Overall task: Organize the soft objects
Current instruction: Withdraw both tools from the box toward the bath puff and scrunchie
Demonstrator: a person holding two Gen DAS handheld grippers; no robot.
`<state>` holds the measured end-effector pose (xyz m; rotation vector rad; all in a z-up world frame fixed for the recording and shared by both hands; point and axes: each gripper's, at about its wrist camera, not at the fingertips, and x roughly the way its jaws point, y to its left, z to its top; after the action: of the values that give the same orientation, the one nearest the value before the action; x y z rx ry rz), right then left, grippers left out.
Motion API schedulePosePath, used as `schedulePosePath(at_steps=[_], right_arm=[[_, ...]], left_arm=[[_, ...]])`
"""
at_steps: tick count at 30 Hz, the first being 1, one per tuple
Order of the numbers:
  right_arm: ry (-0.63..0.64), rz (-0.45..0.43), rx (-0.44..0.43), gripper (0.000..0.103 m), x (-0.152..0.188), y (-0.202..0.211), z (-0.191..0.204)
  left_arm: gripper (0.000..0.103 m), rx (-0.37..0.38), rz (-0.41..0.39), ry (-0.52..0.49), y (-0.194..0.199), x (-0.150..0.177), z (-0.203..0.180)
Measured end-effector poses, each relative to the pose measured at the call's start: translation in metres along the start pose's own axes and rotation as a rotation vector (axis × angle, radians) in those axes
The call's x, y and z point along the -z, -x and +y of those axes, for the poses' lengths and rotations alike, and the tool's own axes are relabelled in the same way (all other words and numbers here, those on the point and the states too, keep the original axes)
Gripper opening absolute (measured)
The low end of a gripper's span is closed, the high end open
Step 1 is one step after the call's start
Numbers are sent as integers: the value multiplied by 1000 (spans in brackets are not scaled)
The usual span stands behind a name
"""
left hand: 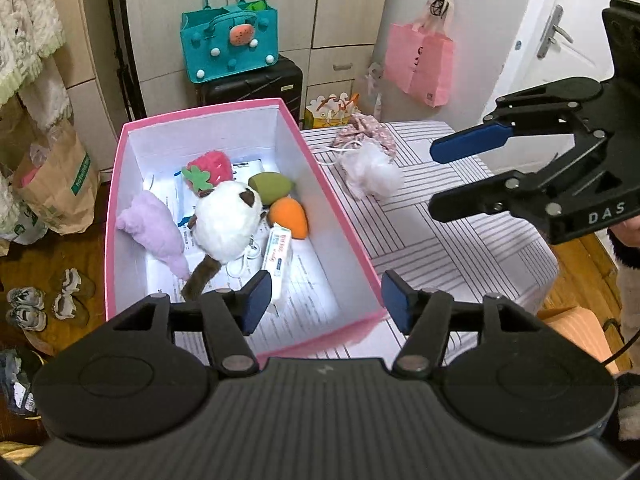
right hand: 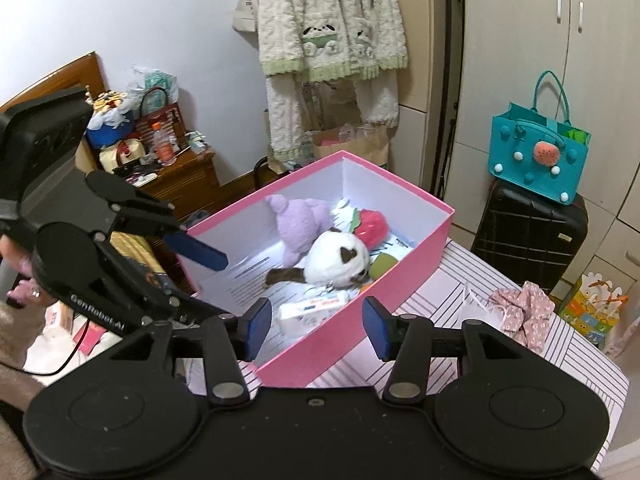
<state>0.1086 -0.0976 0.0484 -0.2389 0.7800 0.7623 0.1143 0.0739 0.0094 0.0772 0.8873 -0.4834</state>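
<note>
Hovering over pink box [left hand: 340,216]: left gripper [left hand: 322,300], right gripper [right hand: 316,326], fingers apart.

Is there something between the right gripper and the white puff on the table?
Nothing visible. The right gripper is open beside the white puff, with only bare striped table between them.

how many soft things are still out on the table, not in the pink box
2: a white fluffy puff near the pink box, and a pink floral fabric piece just beyond it. Anything under that fabric would be hidden.
</note>
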Motion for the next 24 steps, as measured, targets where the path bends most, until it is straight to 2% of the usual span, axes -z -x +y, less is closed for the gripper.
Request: schedulePosePath(at_steps=[6, 12, 18, 24], right_arm=[[23, -12, -5, 62, 15, 23, 10], [11, 12, -7, 63, 36, 36, 13], [-19, 51, 17, 63, 65, 49, 9], [-76, 79, 36, 64, 98, 56, -7]], left_arm=[[64, -3, -2, -36, 18, 5, -19], [70, 4, 16, -71, 26, 12, -39], [77, 9, 51, -93, 28, 16, -58], [78, 4, 68, -130, 22, 20, -82]])
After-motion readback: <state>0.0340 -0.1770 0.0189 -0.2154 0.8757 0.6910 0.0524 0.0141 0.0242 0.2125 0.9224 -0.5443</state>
